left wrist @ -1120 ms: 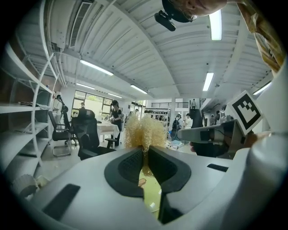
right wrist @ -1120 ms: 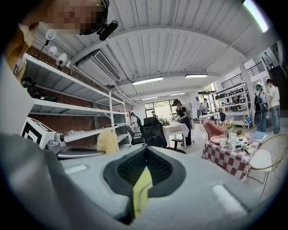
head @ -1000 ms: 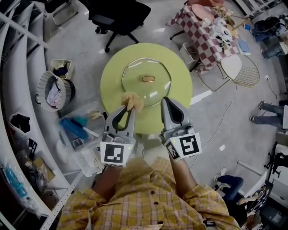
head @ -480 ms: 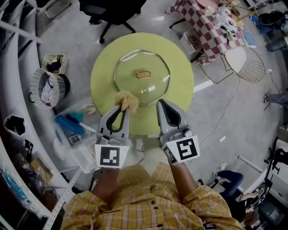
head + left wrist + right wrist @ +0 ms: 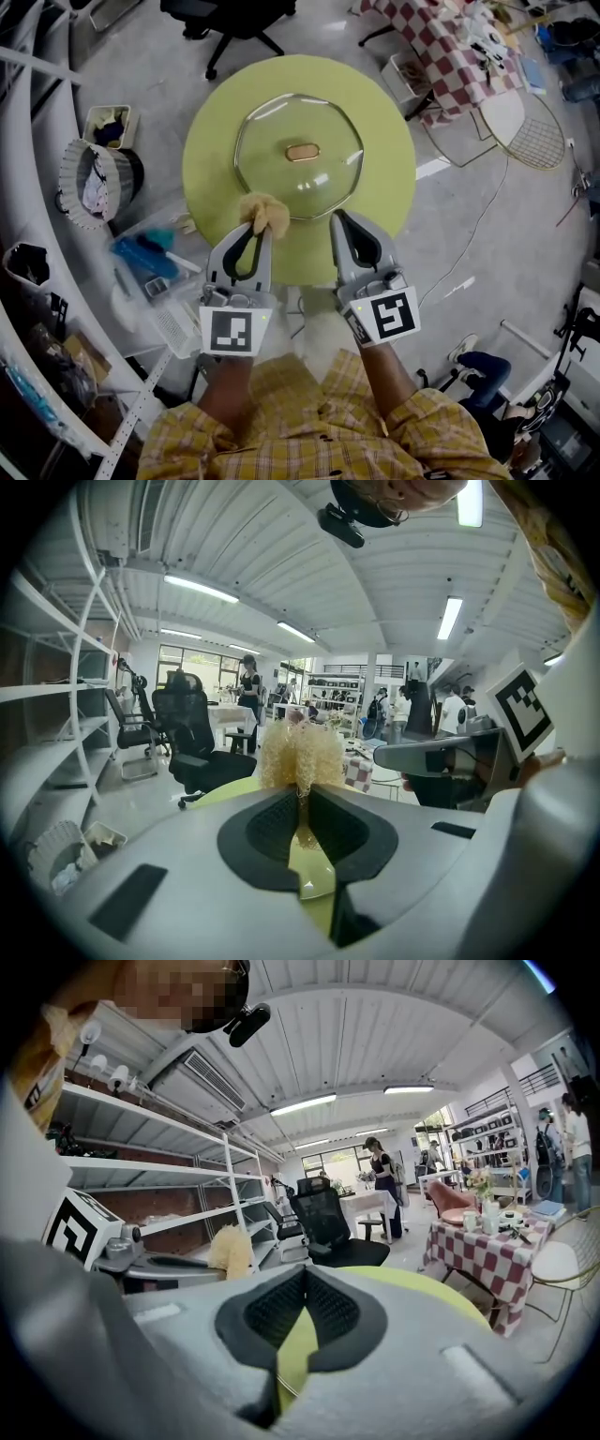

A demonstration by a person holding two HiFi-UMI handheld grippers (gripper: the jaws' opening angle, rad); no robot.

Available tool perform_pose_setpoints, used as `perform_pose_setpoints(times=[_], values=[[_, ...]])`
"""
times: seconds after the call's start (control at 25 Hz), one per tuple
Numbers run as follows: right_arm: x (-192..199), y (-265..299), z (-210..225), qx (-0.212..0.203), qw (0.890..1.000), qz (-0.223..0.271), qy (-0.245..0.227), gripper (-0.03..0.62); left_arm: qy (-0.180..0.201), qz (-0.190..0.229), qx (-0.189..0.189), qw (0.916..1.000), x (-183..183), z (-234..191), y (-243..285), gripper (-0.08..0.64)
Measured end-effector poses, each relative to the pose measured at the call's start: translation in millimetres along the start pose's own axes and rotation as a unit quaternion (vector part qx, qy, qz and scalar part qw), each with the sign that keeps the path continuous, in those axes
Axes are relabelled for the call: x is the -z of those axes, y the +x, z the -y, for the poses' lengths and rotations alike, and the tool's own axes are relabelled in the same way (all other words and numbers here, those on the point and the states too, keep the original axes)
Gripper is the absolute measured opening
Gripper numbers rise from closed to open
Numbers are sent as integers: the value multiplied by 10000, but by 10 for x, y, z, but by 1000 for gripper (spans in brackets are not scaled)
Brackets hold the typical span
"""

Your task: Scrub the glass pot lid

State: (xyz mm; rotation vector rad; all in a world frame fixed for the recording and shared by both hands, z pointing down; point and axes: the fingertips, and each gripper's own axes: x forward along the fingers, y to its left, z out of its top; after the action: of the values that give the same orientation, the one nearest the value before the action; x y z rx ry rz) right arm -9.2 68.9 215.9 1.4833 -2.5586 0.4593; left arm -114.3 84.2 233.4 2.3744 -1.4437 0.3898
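Note:
A glass pot lid (image 5: 298,156) with a gold knob (image 5: 304,152) lies flat on the round yellow-green table (image 5: 384,187). My left gripper (image 5: 257,225) is shut on a tan fuzzy scrubber (image 5: 265,213) (image 5: 300,754), which hangs over the lid's near left rim. My right gripper (image 5: 339,219) is shut with nothing in it, its tips at the lid's near right rim. In the right gripper view the table (image 5: 412,1288) shows beyond the closed jaws, and the scrubber (image 5: 231,1249) appears at left.
A black office chair (image 5: 234,19) stands beyond the table. A checkered-cloth table (image 5: 450,47) with dishes is at the upper right, with a white wire chair (image 5: 516,131) beside it. Bins (image 5: 98,183) and clutter (image 5: 155,272) lie on the floor at left, next to curved white shelving (image 5: 28,141).
Both grippers stay side by side at the lid's near rim. The view has shifted slightly, so the table and lid sit a little higher and larger in the frame.

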Motion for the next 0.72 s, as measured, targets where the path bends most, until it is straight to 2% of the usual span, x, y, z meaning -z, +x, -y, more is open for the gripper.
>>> perform_pose_setpoints(times=[0.4,0.52,0.72], values=[[311,62,67,68,9999,-146,23,-3,-86,-409,151,9990,329,-3,209,34],[382,56,86,50,9998,-206,63,-3,197,-417,262,9986,416,-22,270,34],[516,65,105,65,9993,-351,123,-3,348,-637,301,9969,594,-21,364,34]])
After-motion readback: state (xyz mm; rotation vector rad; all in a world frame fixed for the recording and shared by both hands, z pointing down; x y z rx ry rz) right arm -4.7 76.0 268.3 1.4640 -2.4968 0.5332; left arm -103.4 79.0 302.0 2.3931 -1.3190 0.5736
